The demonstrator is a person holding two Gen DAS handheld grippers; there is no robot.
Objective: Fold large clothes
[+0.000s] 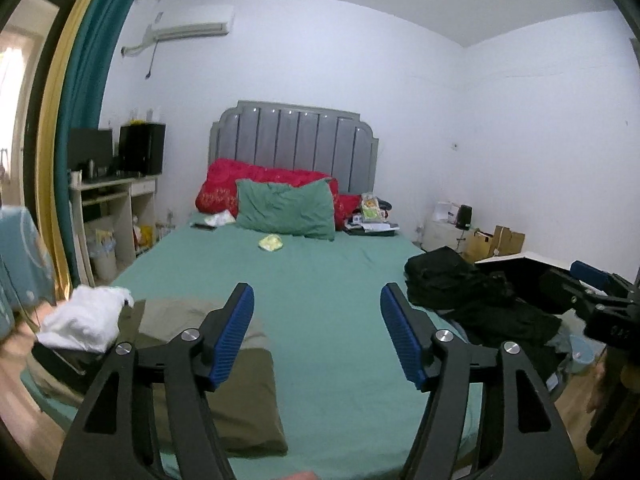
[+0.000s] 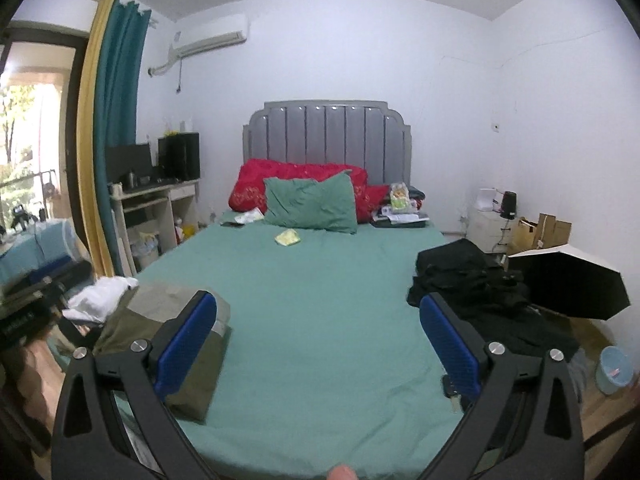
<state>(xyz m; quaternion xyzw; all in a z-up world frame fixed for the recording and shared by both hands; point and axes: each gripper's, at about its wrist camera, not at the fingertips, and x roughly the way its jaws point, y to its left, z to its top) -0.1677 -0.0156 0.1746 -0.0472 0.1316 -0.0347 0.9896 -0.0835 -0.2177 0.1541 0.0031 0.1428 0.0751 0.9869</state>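
Green bed (image 1: 320, 288) holds your folded olive garment (image 1: 224, 392) at left (done, it seems), the black pile (image 1: 460, 280) waits at right, and left gripper (image 1: 317, 332) and right gripper (image 2: 318, 340) both gape empty.

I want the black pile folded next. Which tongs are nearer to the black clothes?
Right. The right tongs hang open with one pad close by the black clothes; the left tongs, also open, are farther over towards the olive garment.
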